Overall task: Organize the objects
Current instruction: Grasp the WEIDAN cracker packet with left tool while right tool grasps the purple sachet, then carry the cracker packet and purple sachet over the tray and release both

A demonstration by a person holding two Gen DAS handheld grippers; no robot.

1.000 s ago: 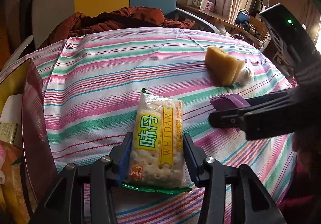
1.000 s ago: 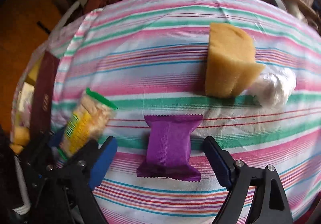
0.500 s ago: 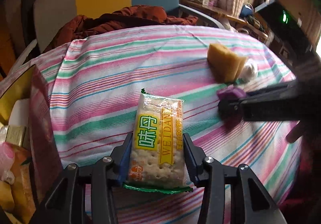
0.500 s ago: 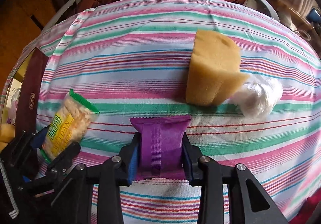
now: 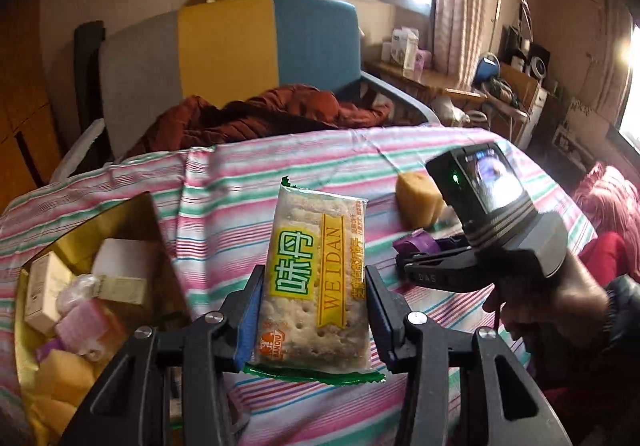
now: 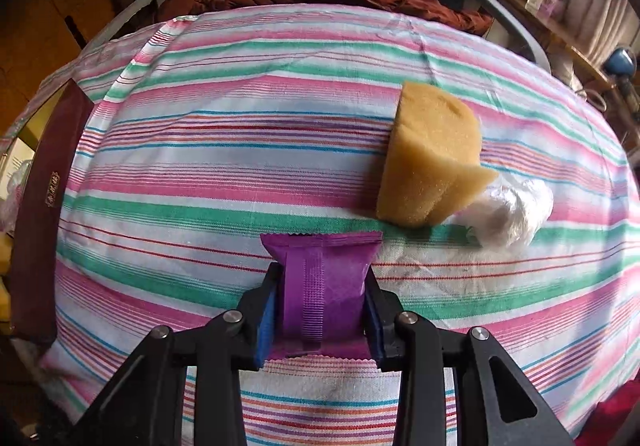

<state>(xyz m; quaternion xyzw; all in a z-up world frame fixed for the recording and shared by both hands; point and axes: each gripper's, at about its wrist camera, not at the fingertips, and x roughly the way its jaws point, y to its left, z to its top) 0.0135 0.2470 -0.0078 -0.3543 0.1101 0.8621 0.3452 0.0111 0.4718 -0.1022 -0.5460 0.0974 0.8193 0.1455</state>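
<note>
Jaws of left gripper (image 5: 314,320) are clamped on the sides of one WEIDAN cracker pack (image 5: 316,278), pads flat against it, pack upright and lifted off the striped cloth (image 6: 224,150). Right gripper (image 6: 320,310) jaws pinch one purple snack packet (image 6: 322,288) at its middle, narrow gap, packet low over the cloth just in front of the sponge.

Counts w/ sponge (image 6: 432,166) as landmark: 1 yellow sponge on the cloth, 1 white plastic ball (image 6: 508,216) touching its right side, 1 purple packet near its front-left, 1 cracker pack further left. Gold-lined box (image 5: 76,282) sits well left of the sponge, w/ several small items inside; count unclear.

Vs 0.5 s ago: cracker pack has risen, left view now tilted up toward the chair (image 5: 228,54) and window; right gripper squeezes the packet tighter.
</note>
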